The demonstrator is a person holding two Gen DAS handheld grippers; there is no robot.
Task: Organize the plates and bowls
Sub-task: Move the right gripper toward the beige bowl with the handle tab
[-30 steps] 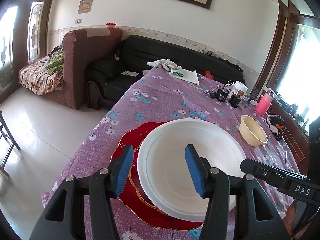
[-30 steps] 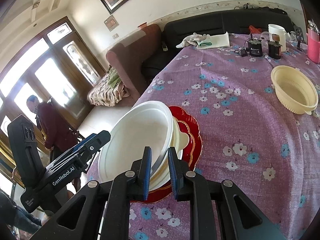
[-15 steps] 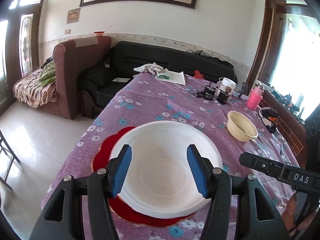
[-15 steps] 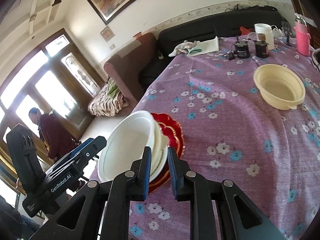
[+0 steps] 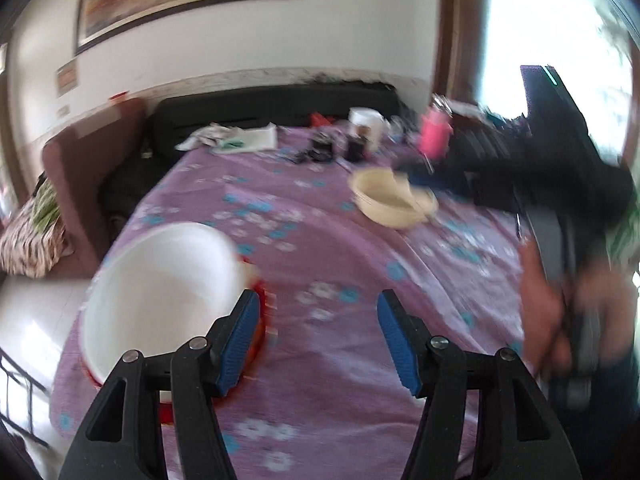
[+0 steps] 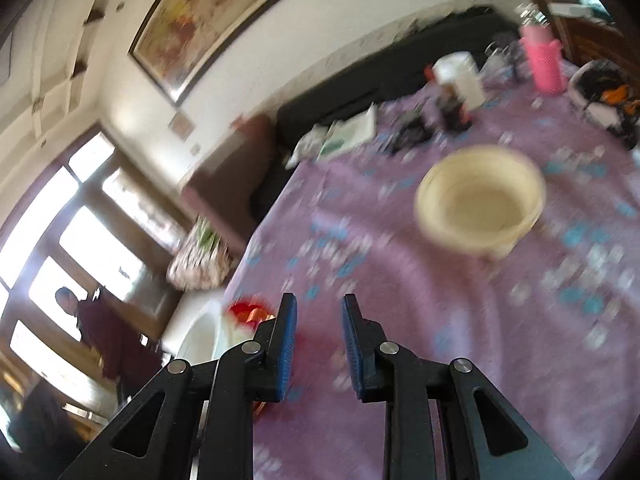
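At about nine o'clock in the left wrist view sits the white bowl (image 5: pixel 160 296), resting on the red plate (image 5: pixel 262 320), of which only a rim shows at the bowl's right and lower edges; both are near the table's left edge on the purple flowered tablecloth (image 5: pixel 328 248). The left gripper (image 5: pixel 316 338) hangs over bare cloth just right of that stack, its blue pads spread wide and holding nothing. Toward one o'clock, well apart from the stack, lies the cream bowl (image 5: pixel 394 202), the next piece to gather by my reading of the task. Farther right, at three o'clock, a dark smeared shape crosses the view; it is probably the other tool and the hand (image 5: pixel 560 312) holding it, though the blur makes that uncertain. In the right wrist view the white bowl (image 6: pixel 200 332) and a sliver of red plate (image 6: pixel 248 310) peek out at eight o'clock beside the right gripper (image 6: pixel 319 334), whose pads stand a narrow gap apart with nothing between them. The cream bowl (image 6: pixel 480 204) is at one o'clock, upright, mouth up. It looks like thin, light plastic, stiff enough to lift by one side but smooth and apt to slip, so the rim wall, pinched inside and out near its small side tab, seems the best hold.
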